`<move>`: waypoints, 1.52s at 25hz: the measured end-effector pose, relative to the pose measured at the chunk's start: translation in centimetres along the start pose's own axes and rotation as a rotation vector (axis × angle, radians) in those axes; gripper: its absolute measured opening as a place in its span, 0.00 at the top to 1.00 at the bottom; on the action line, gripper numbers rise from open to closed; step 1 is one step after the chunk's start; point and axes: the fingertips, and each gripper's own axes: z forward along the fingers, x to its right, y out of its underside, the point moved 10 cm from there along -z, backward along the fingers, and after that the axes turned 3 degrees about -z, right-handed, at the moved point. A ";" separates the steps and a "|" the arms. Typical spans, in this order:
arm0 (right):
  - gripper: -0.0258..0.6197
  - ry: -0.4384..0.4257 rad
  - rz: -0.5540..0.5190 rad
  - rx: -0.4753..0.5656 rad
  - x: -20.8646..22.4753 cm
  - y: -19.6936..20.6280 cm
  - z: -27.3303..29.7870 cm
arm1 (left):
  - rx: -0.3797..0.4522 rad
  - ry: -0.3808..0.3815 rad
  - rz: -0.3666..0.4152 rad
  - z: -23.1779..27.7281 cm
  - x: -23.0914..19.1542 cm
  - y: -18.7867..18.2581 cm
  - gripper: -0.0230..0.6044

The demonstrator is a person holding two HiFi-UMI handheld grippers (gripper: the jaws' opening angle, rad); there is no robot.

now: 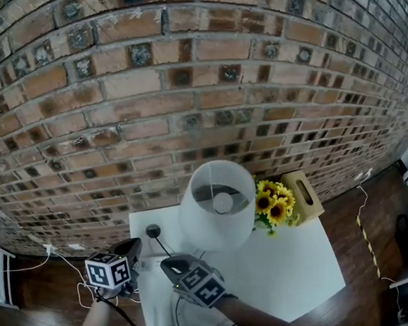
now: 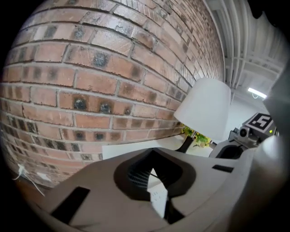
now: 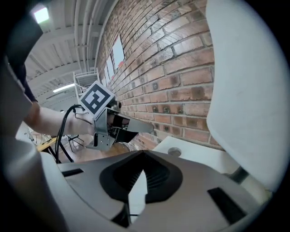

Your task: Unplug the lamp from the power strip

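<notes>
Left gripper point(image 1: 134, 244) and right gripper point(image 1: 167, 265): both pressed together, empty, raised over the surface point(image 1: 291, 265), near-left corner. Pale block between their tips, probably the power strip point(image 1: 150, 264), lying crosswise just below. Lamp point(image 1: 218, 203) stands beyond, rightward, against the brick wall point(image 1: 182, 75).

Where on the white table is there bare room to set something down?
Bare: front-right stretch of the table, bordered by the lamp, sunflowers and wooden box. Crowded: front-left, by the left hand-held gripper and right hand-held gripper.
</notes>
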 end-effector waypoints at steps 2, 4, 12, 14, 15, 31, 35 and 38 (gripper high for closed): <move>0.95 -0.017 0.017 0.037 -0.5 -0.4 -0.8 | 0.037 0.016 -0.032 -0.8 0.8 -0.3 0.93; 0.95 -0.046 0.024 0.092 -1.0 -1.0 -1.5 | 0.083 0.036 -0.077 -1.5 1.3 -0.7 0.93; 0.95 -0.101 0.047 0.224 -3.1 -2.5 -3.8 | 0.191 0.170 -0.257 -3.9 3.4 -0.5 0.93; 0.95 -0.121 0.084 0.278 -3.4 -3.1 -4.5 | 0.202 0.176 -0.231 -4.6 4.0 -0.9 0.93; 0.95 -0.127 0.099 0.296 -3.5 -3.3 -4.7 | 0.207 0.182 -0.223 -5.0 4.3 -1.1 0.93; 0.95 -0.034 0.064 0.337 -6.2 -3.3 -8.7 | 0.321 0.352 -0.448 -7.2 8.1 -0.7 0.93; 0.95 -0.004 0.087 0.346 -6.3 -2.6 -9.7 | 0.288 0.374 -0.363 -7.2 9.6 -0.5 0.93; 0.95 0.043 0.095 0.359 -6.3 -2.0 -11.3 | 0.266 0.398 -0.300 -6.9 11.1 -0.7 0.93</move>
